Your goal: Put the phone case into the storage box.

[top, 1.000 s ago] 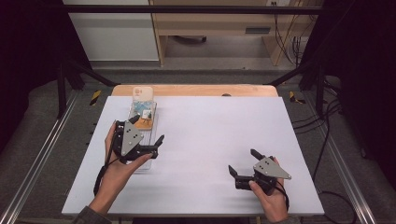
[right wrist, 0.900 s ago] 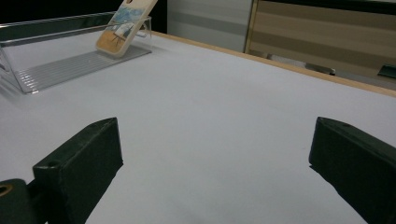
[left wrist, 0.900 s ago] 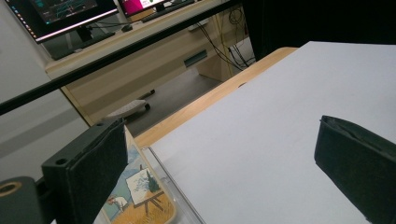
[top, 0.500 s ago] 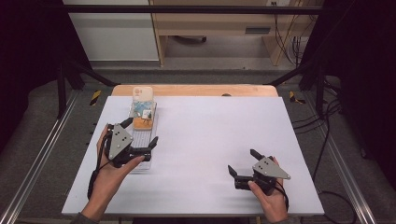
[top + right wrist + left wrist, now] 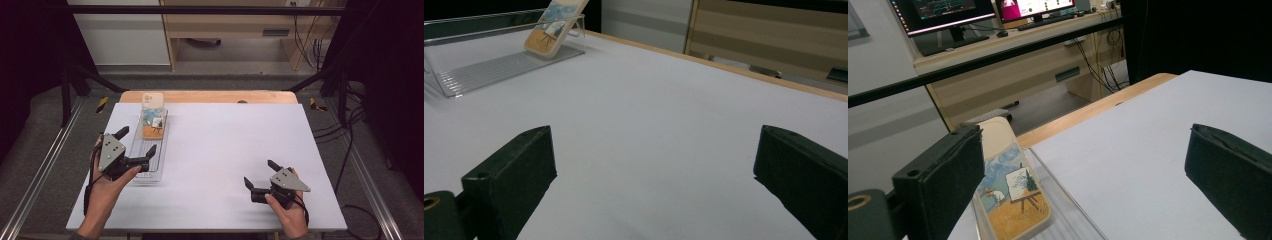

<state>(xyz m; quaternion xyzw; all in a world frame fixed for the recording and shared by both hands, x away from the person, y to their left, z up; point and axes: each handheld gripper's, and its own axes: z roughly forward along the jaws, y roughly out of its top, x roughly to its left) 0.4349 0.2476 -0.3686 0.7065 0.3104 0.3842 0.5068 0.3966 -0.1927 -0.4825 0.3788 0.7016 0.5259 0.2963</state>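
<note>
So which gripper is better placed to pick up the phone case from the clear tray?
Left. The left gripper hovers open at the clear tray, beside the phone case; the right gripper sits open far across the table.

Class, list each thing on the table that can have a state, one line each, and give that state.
Phone case: propped on the tray's far wall, picture side up.
Clear tray: flat on the table, otherwise bare.
Left gripper: open, holding nothing.
Right gripper: open, holding nothing.

Phone case (image 5: 153, 118) leans on tray (image 5: 145, 162), left of table (image 5: 225, 150).
</note>
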